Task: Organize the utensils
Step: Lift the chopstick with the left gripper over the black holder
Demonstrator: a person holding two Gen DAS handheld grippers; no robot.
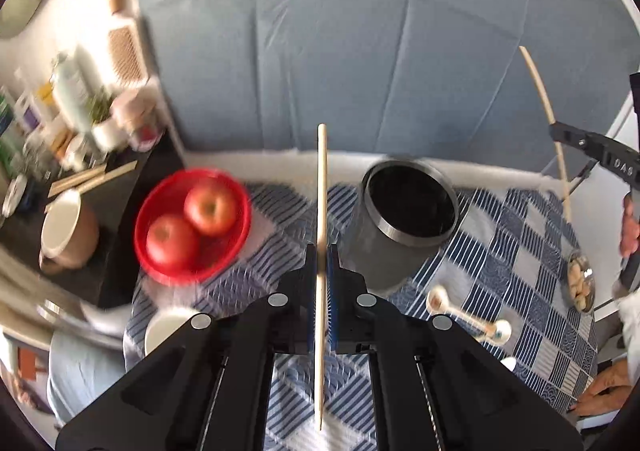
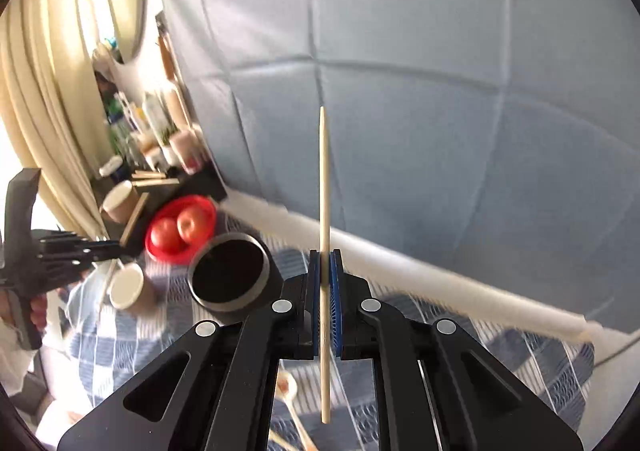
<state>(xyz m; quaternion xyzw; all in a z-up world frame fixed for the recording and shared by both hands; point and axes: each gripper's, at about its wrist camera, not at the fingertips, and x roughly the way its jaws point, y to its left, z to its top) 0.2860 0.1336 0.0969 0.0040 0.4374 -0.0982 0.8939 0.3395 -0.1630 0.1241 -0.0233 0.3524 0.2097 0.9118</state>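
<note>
My left gripper (image 1: pixel 321 251) is shut on a pale wooden chopstick (image 1: pixel 322 187), held upright above the checked cloth. A dark grey cylindrical holder (image 1: pixel 404 219) stands just right of it, open and looking empty. My right gripper (image 2: pixel 325 255) is shut on a second chopstick (image 2: pixel 324 179), upright, with the holder (image 2: pixel 230 275) to its lower left. The right gripper and its chopstick (image 1: pixel 546 107) also show at the far right of the left wrist view. Two ceramic spoons (image 1: pixel 464 313) lie on the cloth, right of the holder.
A red bowl (image 1: pixel 160 263) with two apples sits left of the holder. A white cup (image 1: pixel 160 331) stands near it. A small dish of food (image 1: pixel 580 283) is at the right. A dark side table (image 1: pixel 96 219) holds a mug, bottles and clutter. A blue padded wall rises behind.
</note>
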